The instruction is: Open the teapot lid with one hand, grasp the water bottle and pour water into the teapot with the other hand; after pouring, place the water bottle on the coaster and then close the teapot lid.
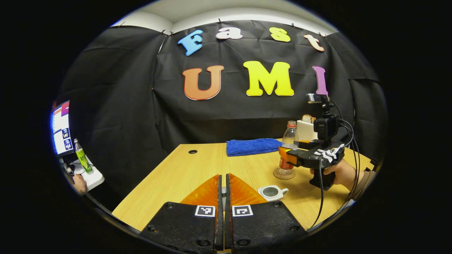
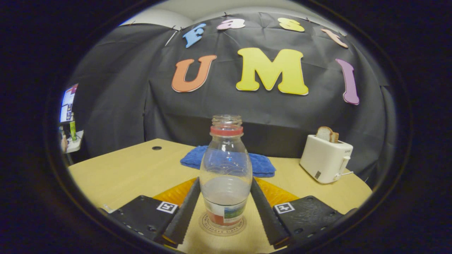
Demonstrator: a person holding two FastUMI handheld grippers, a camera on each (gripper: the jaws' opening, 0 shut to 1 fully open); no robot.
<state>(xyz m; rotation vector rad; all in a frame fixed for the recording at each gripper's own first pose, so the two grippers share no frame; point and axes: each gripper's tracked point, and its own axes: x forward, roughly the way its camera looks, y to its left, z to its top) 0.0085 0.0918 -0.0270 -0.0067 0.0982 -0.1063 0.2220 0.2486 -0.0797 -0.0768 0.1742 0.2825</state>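
The clear plastic water bottle with a red ring under its uncapped mouth stands upright on a round coaster, on the pale wooden desk. A little water sits in its lower part. In the right gripper view the right tongs are spread, one finger at each side of the bottle; whether they touch it or leave a thin gap, I cannot tell. In the left gripper view the same bottle shows at about two o'clock, with the right tongs around it and a hand holding the handle behind.

The small white ceramic teapot sits near, at about five o'clock from the bottle, and its top is open. The left tongs are pressed together, and something thin seems to be between the tips, but I cannot say what.

Behind the bottle a folded blue cloth lies on the desk. At three o'clock in the right gripper view stands a white toaster with a slice of bread in it.
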